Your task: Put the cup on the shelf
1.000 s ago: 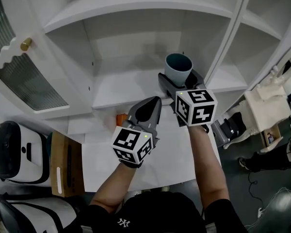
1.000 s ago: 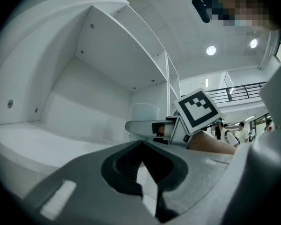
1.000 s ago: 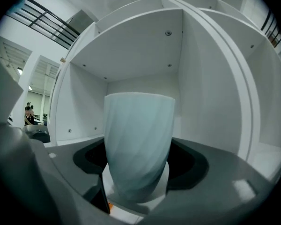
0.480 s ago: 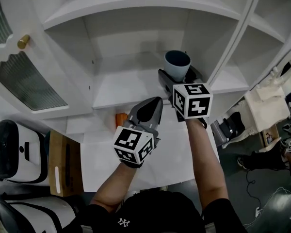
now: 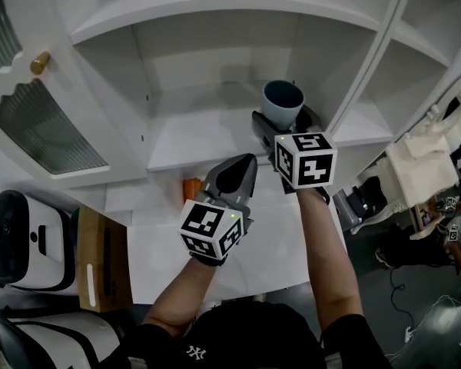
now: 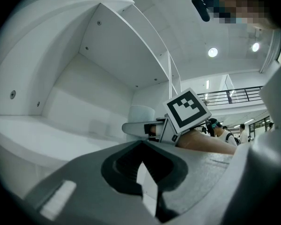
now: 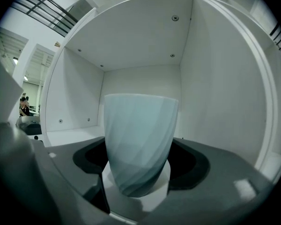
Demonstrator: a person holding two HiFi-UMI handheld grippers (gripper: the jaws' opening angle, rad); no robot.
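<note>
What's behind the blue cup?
The right hand-held gripper holds the cup up to a shelf compartment. Behind it you see the compartment's white back wall. The bit of wall directly behind the cup is covered, so that can't be seen.

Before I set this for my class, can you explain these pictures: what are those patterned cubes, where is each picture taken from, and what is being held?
A person holds a two-jaw gripper in each hand; the patterned cubes are parts of those. The head view looks down from the person's head; each gripper view looks along one gripper's jaws. The right gripper is shut on a pale blue cup, inside the white shelf. The left gripper is shut and empty, beside it.
</note>
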